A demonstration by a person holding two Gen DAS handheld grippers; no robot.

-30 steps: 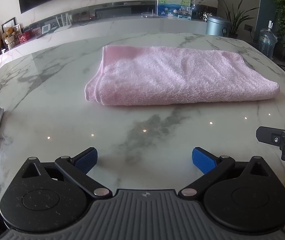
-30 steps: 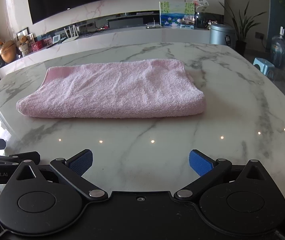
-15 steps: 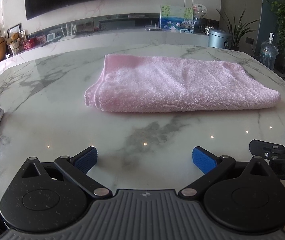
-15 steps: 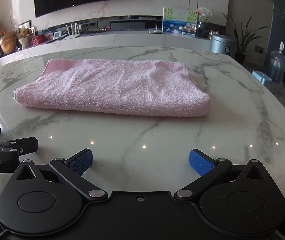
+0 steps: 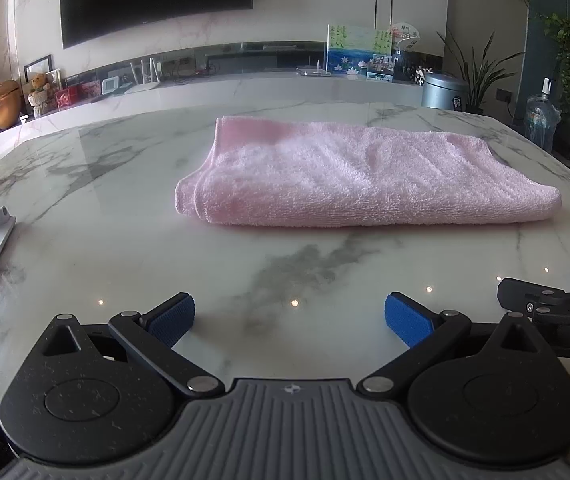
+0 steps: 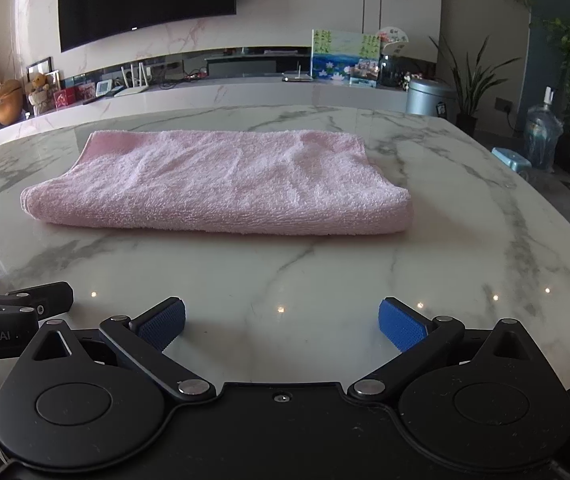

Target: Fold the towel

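We held the left gripper (image 5: 289, 316) and the right gripper (image 6: 281, 322) low over the marble table (image 5: 85, 200), side by side, each with its blue-padded jaws spread wide apart and gripping nothing. The pink towel (image 5: 365, 176) lay folded into a long band on the table ahead of us, well clear of both grippers, its folded edge facing us.

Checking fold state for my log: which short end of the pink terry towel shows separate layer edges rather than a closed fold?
The pink terry towel's left end, where two stacked layer edges show; the right end is a smooth rounded fold.
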